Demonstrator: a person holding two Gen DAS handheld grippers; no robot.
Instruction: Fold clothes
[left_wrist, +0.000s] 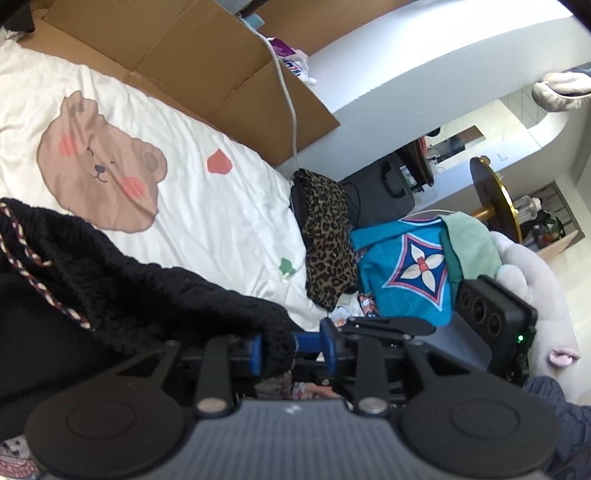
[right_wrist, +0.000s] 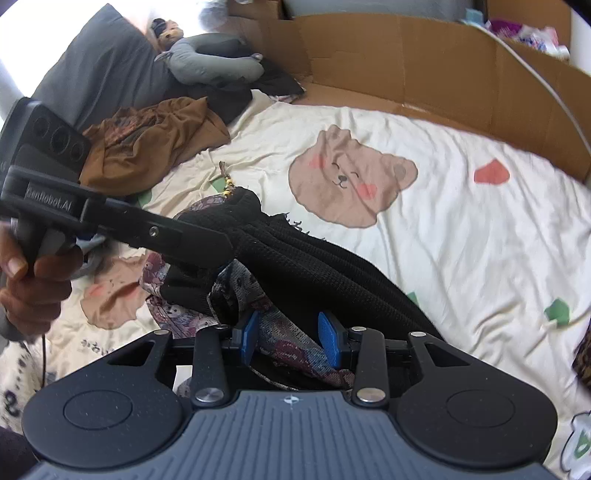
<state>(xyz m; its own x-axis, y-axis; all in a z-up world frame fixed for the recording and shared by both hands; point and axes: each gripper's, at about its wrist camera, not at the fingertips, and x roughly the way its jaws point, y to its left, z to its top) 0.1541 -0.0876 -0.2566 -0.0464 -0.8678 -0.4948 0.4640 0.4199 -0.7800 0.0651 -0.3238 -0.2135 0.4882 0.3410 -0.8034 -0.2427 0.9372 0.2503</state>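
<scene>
My left gripper (left_wrist: 291, 349) has black knit (left_wrist: 147, 291) bunched against one blue pad; the other pad stands clear, so the jaws are apart and I'm not pinching it. My right gripper (right_wrist: 291, 334) has patterned cloth (right_wrist: 291, 347) lying between its pads, but whether they press on it I cannot tell.

The knit (right_wrist: 332, 266) lies on the bear sheet (right_wrist: 461, 240), running from about five o'clock to ten o'clock in the right view, its beaded end at ten.

Risk: with my left hold this loose, the knit could slide off and slump, undoing the fold, or the patterned layer could drag along.
</scene>
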